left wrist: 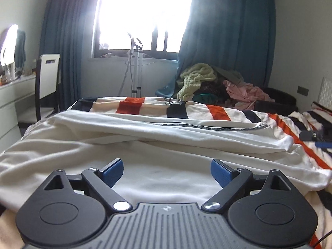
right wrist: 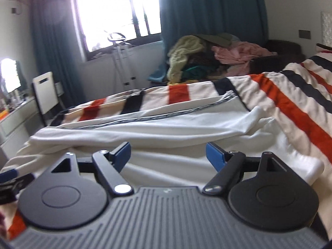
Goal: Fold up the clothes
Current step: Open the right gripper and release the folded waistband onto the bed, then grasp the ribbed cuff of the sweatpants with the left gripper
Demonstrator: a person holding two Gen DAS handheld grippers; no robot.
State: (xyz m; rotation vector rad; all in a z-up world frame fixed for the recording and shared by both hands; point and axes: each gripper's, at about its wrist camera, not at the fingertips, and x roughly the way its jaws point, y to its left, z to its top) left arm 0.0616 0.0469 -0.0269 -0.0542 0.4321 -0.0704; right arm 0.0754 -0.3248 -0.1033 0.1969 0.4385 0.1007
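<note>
Left wrist view: the white garment [left wrist: 145,145] lies across the striped blanket [left wrist: 217,112] on the bed, one long fold doubled over its far part, a dark-trimmed edge along it. The left tongs [left wrist: 167,171] hover wide just above the near cloth, holding nothing; the right tongs [right wrist: 168,155] stand wide and empty too. Risk, as I judge it: a pinch through the soft layers could catch the blanket as well, dragging the fold askew. No container shows; a heap of clothes [left wrist: 217,85] sits loose far right.
</note>
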